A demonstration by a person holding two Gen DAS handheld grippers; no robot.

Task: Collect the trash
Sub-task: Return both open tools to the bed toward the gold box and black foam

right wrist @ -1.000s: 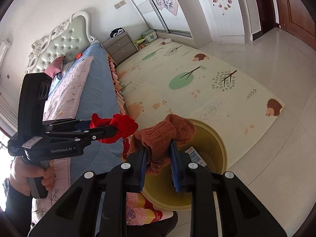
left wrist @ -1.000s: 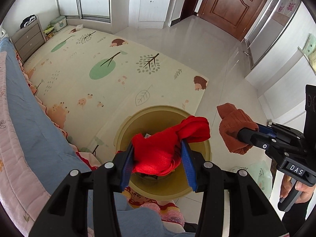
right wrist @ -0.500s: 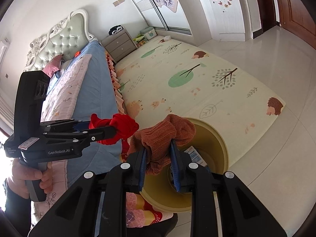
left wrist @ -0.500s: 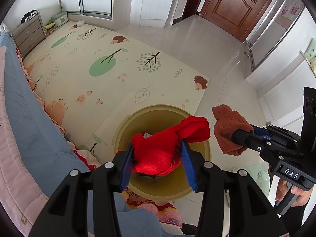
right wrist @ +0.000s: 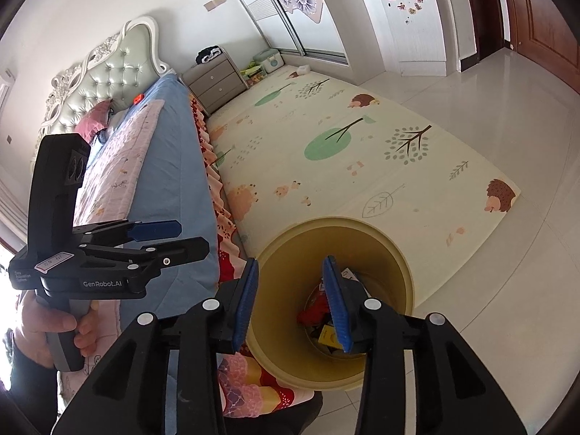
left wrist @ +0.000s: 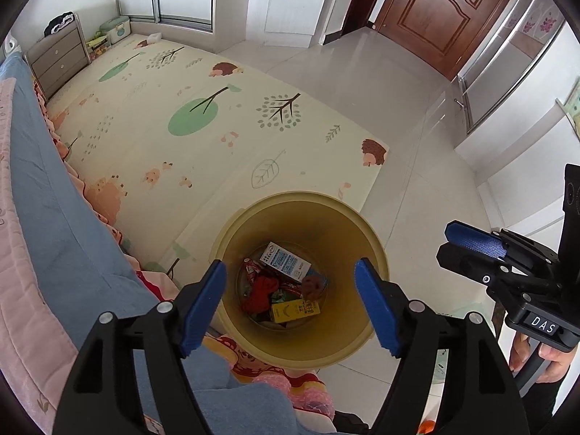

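Now we hold both tongs, left tongs (left wrist: 290,304) and right tongs (right wrist: 291,299), empty, jaws just parted above the bin (left wrist: 253,224); lowering risks clipping its rim.

- The right claw (right wrist: 291,302) is held above the yellow bin (right wrist: 398,257); its jaws have just been opening, and nothing is seen between the blue pads.
- Inside the bin, a red cloth (right wrist: 314,311) and a yellow carton (right wrist: 326,334) are seen, partly hidden by the right pad.
- The left claw (right wrist: 185,237) is held by a hand (right wrist: 47,330) over the bed (right wrist: 170,166), its jaws parted and empty.
- The bin is stood on the tiled floor (right wrist: 507,272), just beside the play mat (right wrist: 362,166).
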